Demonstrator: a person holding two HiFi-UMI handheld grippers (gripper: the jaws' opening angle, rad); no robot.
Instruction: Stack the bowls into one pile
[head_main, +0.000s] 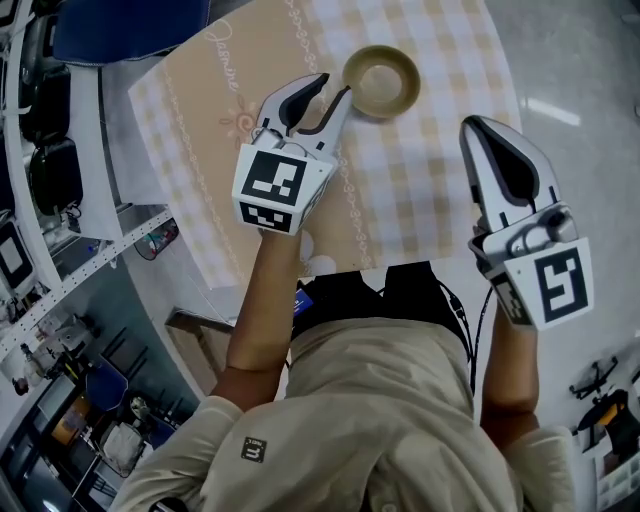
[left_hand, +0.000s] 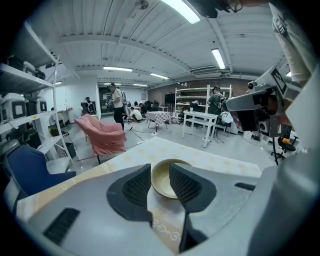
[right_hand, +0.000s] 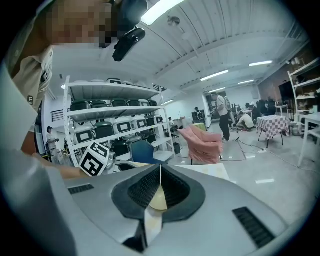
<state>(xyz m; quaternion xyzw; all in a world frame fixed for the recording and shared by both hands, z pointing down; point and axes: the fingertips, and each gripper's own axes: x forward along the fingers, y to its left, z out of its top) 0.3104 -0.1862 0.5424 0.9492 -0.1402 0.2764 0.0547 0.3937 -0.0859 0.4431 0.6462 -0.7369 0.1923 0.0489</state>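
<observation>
Hovering just left of the bowl (head_main: 382, 82), the left gripper (head_main: 335, 90) has its jaws apart, rim dead ahead past the tips. The right gripper (head_main: 472, 128), jaws pressed together and empty, sits farther off on the bowl's right, above the checked tablecloth (head_main: 440, 150).

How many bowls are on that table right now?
1 in sight: a tan bowl on the checked tablecloth, just beyond the open left tool. Others may be nested inside it; I cannot tell.
</observation>
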